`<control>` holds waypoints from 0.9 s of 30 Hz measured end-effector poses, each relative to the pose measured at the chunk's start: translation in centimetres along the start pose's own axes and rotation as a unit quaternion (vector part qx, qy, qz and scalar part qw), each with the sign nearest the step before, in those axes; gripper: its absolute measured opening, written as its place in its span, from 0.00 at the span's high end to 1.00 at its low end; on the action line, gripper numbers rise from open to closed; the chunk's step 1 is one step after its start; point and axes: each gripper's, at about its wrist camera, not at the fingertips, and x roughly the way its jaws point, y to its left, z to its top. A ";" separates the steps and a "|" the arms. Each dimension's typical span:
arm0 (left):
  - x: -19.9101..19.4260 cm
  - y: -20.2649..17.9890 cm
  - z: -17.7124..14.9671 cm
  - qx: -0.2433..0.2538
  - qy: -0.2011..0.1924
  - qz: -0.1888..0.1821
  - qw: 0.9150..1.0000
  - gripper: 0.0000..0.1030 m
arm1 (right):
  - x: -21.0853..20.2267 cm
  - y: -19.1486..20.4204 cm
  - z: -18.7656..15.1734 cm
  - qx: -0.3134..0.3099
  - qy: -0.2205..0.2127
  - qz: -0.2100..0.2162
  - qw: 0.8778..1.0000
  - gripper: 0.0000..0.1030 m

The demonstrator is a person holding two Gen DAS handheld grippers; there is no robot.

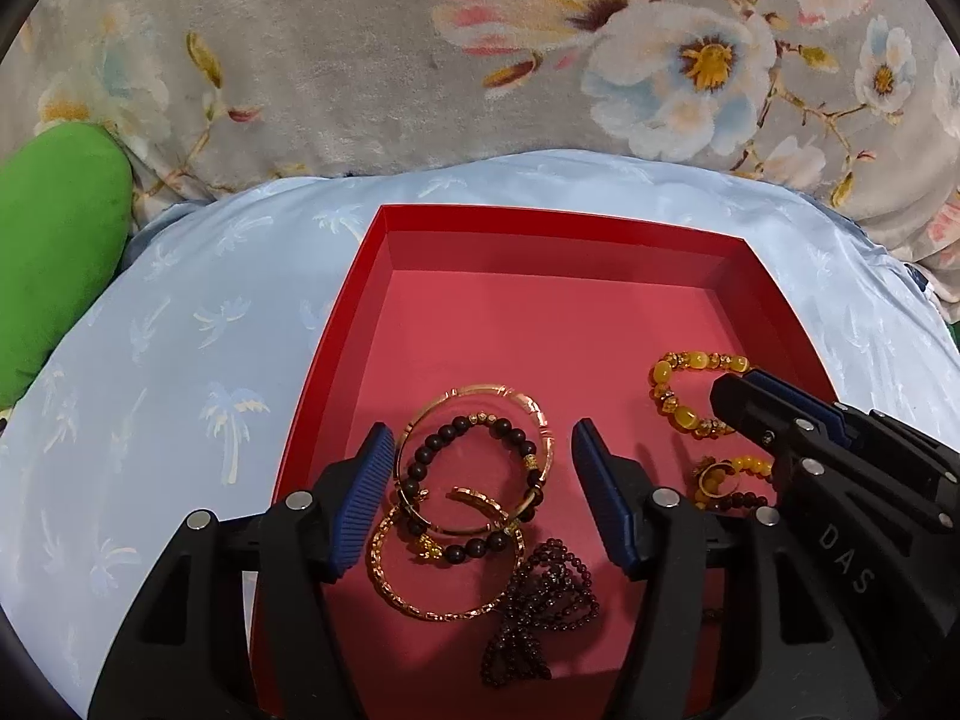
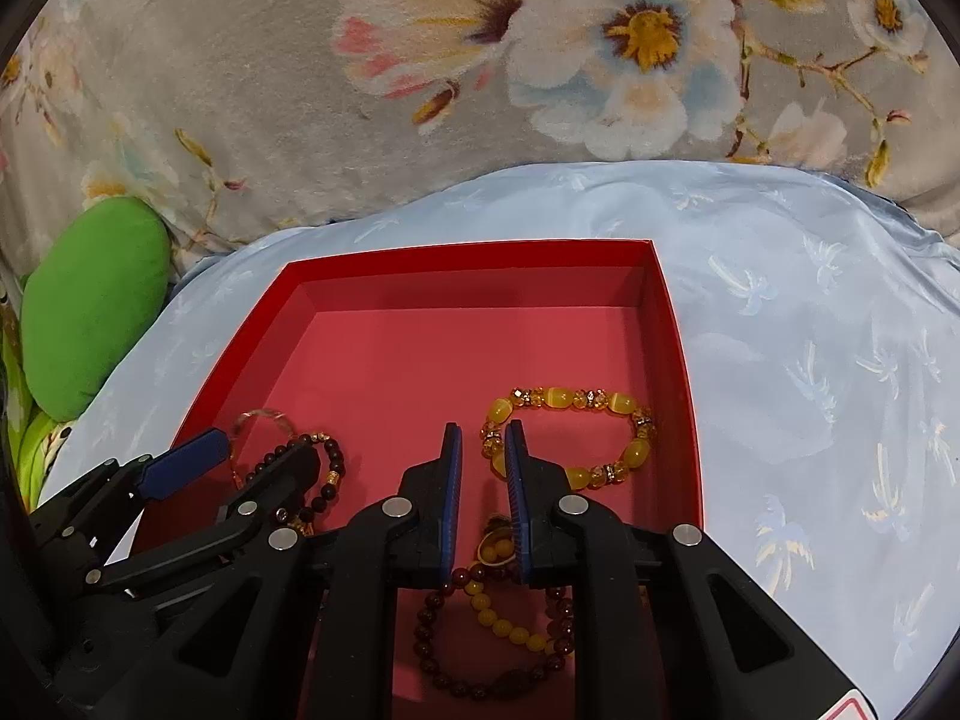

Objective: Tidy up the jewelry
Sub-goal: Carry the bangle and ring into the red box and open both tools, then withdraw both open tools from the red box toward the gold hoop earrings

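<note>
A red tray (image 1: 540, 227) (image 2: 468, 252) lies on pale blue cloth and holds the jewelry. My left gripper (image 1: 480, 429) stands open just above the tray floor. Its blue pads flank a gold bangle (image 1: 480, 389) and a dark bead bracelet (image 1: 447, 433) without touching them. A twisted gold bangle (image 1: 432, 615) and a heap of dark red beads (image 1: 540, 600) lie nearer me. My right gripper (image 2: 483, 427) has only a narrow gap between its pads, beside the big yellow bead bracelet (image 2: 564, 399) (image 1: 699, 360). A small yellow bead strand (image 2: 510, 624) and a dark red bracelet (image 2: 432, 654) lie under it.
The pale blue cloth (image 1: 180, 330) with a palm-tree print spreads around the tray. Behind it rises a grey floral blanket (image 1: 300, 60). A green cushion (image 1: 54, 240) sits at the far left. The back half of the tray holds nothing.
</note>
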 end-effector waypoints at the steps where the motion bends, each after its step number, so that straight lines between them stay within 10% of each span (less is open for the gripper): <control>1: 0.0 0.0 0.0 -0.001 -0.001 0.002 1.000 0.40 | -0.1 0.0 0.0 0.001 0.000 0.000 1.000 0.85; 27: -9.9 -0.6 -4.1 0.031 -0.020 -0.006 0.999 0.36 | -10.5 2.1 -4.8 -0.017 -0.022 0.001 1.000 0.84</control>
